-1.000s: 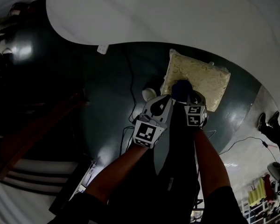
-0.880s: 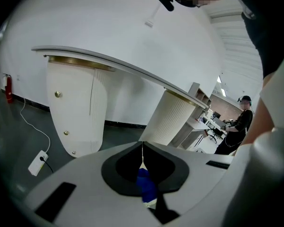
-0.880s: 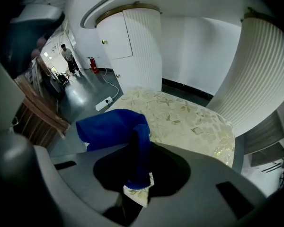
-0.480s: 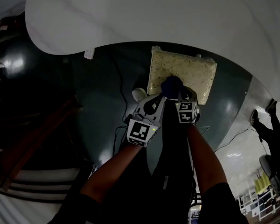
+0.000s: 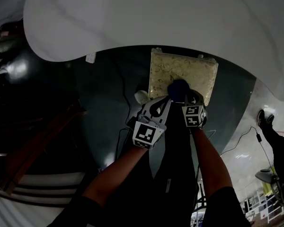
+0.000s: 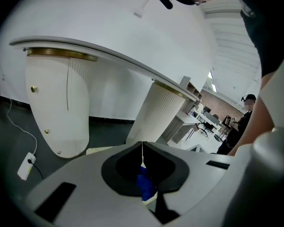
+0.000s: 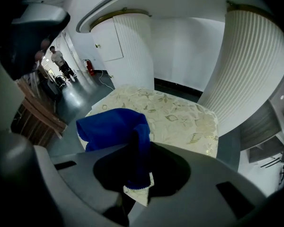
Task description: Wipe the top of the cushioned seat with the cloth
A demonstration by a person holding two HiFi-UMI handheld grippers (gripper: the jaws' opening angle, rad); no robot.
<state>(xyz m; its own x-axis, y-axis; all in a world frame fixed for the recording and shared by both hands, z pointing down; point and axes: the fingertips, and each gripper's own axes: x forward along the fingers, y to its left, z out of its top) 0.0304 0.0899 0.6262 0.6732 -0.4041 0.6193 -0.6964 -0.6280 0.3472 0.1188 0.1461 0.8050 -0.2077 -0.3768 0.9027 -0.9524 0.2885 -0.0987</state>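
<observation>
Cloth (image 7: 111,126) – bunched at the near-left of the seat (image 7: 180,115) | your right gripper (image 7: 135,160) clamps it, likely so you can drag it across the top | your left gripper (image 6: 142,150) is closed on a blue corner, aimed past the seat | most of the top looks unwiped.

Over you spread a broad, curved white tabletop (image 5: 156,22), carried on ribbed white pedestals (image 6: 57,108) with a gold band at the top. A small white plug block (image 6: 26,167) lay on its cable on the dark glossy floor (image 5: 104,108). Dark wooden furniture (image 5: 33,141) stood at your left. One person in dark clothes (image 6: 241,124) stood among distant desks. Another person (image 7: 60,60) stood down the corridor, near a red fire extinguisher (image 7: 90,67).
</observation>
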